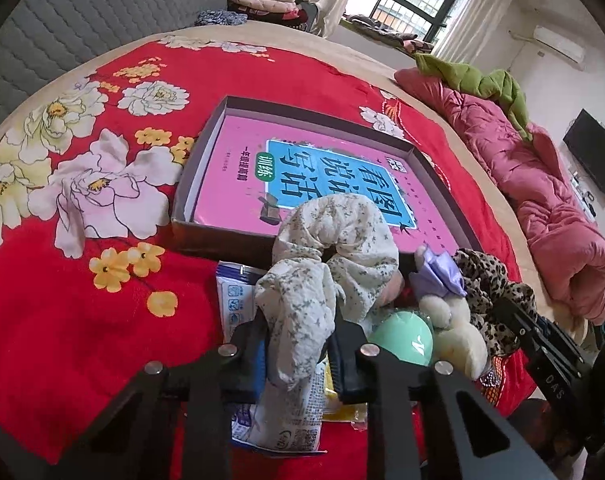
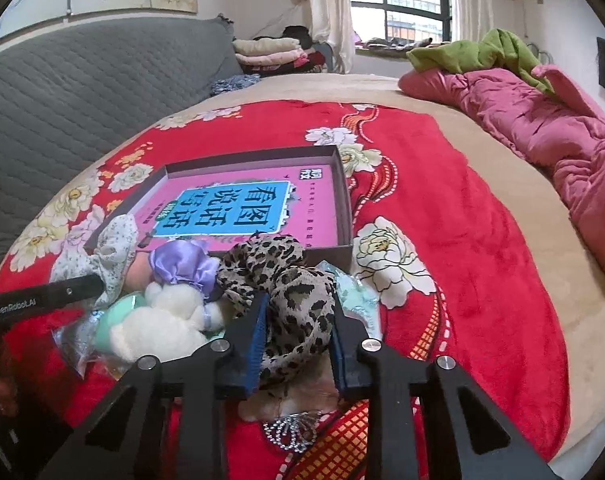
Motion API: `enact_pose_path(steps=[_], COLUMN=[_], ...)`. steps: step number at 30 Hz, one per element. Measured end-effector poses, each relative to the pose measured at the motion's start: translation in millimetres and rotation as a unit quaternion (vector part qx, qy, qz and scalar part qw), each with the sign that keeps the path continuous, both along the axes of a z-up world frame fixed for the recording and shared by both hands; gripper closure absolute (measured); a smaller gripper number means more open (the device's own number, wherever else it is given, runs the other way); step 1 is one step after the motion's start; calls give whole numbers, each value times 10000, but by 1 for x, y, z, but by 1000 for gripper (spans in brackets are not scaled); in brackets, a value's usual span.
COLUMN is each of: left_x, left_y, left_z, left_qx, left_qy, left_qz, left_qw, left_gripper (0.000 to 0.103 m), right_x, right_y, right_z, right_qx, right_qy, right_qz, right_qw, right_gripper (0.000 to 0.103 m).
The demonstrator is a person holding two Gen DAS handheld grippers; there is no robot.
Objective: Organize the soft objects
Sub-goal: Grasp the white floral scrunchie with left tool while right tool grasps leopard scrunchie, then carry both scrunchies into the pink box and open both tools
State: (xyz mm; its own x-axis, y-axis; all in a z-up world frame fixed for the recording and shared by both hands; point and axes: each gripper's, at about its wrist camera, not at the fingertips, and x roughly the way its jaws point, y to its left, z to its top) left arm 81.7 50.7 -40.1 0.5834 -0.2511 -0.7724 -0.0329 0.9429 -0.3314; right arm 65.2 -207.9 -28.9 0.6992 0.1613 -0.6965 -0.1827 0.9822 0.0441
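Leopard scrunchie (image 2: 280, 280) is pinched in the right claw (image 2: 296, 344), its lower loop hidden; left claw (image 1: 300, 354) grips the floral scrunchie (image 1: 330, 256).

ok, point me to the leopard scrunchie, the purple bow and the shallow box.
leopard scrunchie (image 2: 298, 308), right wrist view, fabric bunched between the fingers
purple bow (image 2: 182, 262), right wrist view, middle of the satin
shallow box (image 1: 206, 136), left wrist view, left wall

Cream floral scrunchie (image 1: 334, 248) pinched upright, leopard scrunchie (image 2: 286, 288) likewise
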Motion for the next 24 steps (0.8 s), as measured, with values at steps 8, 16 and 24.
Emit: enact_pose_path(steps=[8,16,24], left_x=[0,-2,8], left_y=[9,16,18], left_z=[9,23,29], left_qx=[-132,-154,-105], left_qy=[-285,-584,-683], left_qz=[32,126,249], left_qw=[9995,9981,9973], left_gripper=[84,84,84], right_x=[-4,-7,4], right_y=[-3,3,4], right_z=[13,30,50], right_qx=[120,233,469], right_qy=[-246,-527,-718], right_qz=[0,68,36], right_qw=[9996,9983,9963], right_gripper=[91,92,92])
